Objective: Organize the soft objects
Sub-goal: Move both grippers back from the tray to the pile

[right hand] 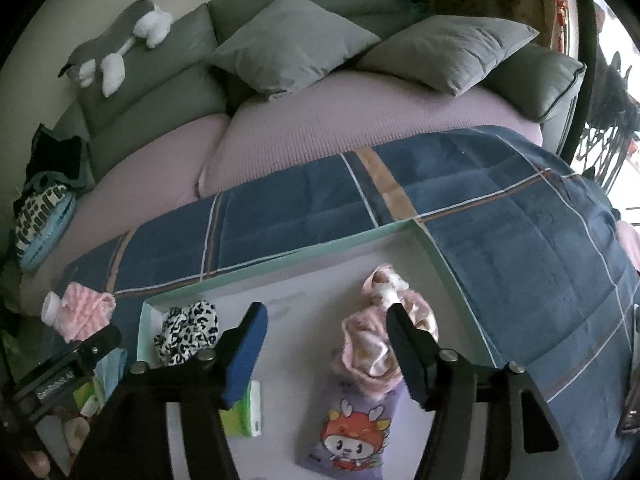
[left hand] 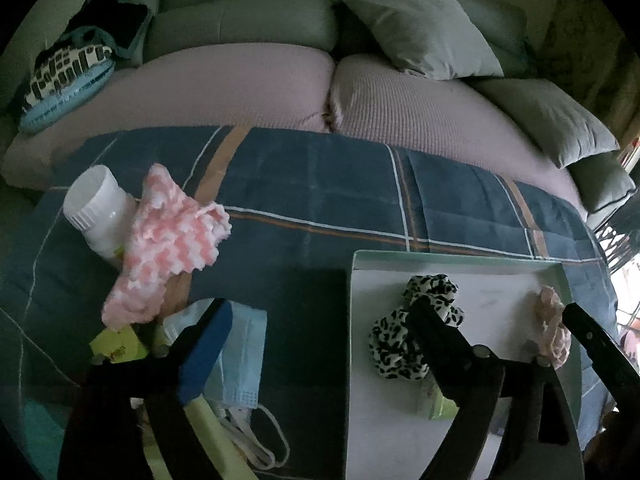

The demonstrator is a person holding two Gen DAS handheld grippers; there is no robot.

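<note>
A white tray with a mint rim (left hand: 440, 258) (right hand: 280, 262) lies on a blue plaid blanket (left hand: 320, 184). In it are a leopard-print scrunchie (left hand: 416, 332) (right hand: 188, 328), a crumpled pink cloth (left hand: 554, 332) (right hand: 380, 332), a purple cartoon pouch (right hand: 352, 428) and a green tissue pack (right hand: 246, 412). My left gripper (left hand: 320, 320) stands wide open over the tray's left edge, its right finger over the scrunchie. My right gripper (right hand: 326, 320) is open above the tray, the pink cloth lying loose by its right finger. Left of the tray lie a fluffy pink-white sock (left hand: 168, 240), a white bottle (left hand: 100, 208) and a blue face mask (left hand: 240, 356).
The blanket covers the front of a sofa with pink seat cushions (left hand: 240, 80) and grey pillows (left hand: 420, 28) (right hand: 292, 40). A plush dog (right hand: 116, 44) lies on the backrest. A patterned pouch (left hand: 64, 76) sits at the far left. A yellow-green packet (left hand: 116, 346) lies by the mask.
</note>
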